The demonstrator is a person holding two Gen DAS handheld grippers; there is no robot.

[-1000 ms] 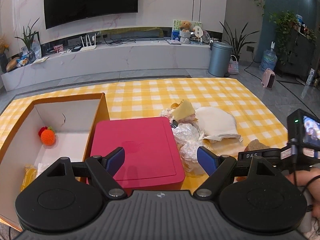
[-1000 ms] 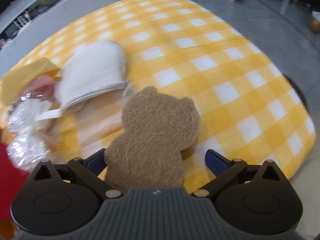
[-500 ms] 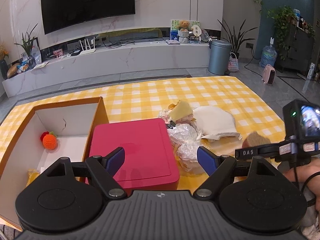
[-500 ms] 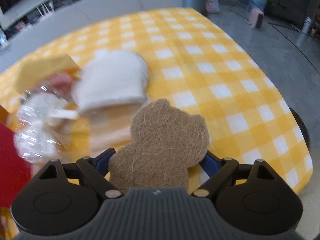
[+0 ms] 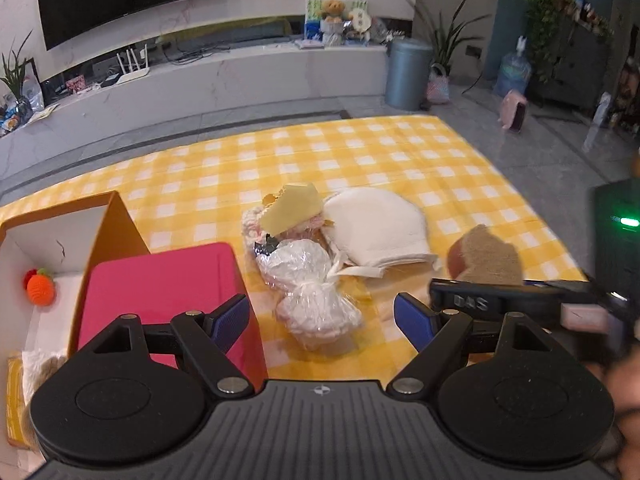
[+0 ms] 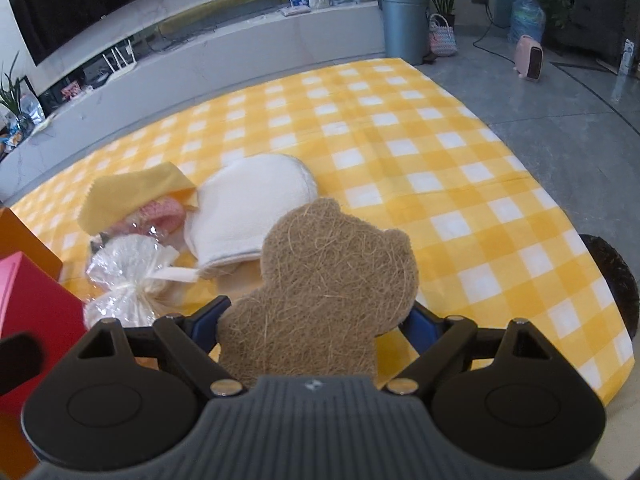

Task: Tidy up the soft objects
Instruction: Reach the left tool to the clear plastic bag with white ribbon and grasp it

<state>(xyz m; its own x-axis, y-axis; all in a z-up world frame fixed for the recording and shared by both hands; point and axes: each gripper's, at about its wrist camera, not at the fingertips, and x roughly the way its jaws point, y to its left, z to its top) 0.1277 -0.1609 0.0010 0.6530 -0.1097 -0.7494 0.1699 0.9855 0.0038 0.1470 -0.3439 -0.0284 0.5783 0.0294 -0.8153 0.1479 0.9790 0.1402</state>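
My right gripper is shut on a brown bear-shaped fibre pad, held by its lower part and lifted off the yellow checked cloth. The pad also shows at the right of the left wrist view. My left gripper is open and empty, hovering over a clear-wrapped white bundle. Behind the bundle lie a white mitt, a yellow cloth and something pink under it. To the left is an open box holding a crocheted orange.
A red lid lies against the open box, just left of my left gripper. The table's right edge drops to a grey floor. A TV bench, a bin and plants stand far behind.
My right gripper has closed on the bear pad and lifted it off the cloth. My left gripper has shifted right, from over the red lid to over the wrapped bundle.
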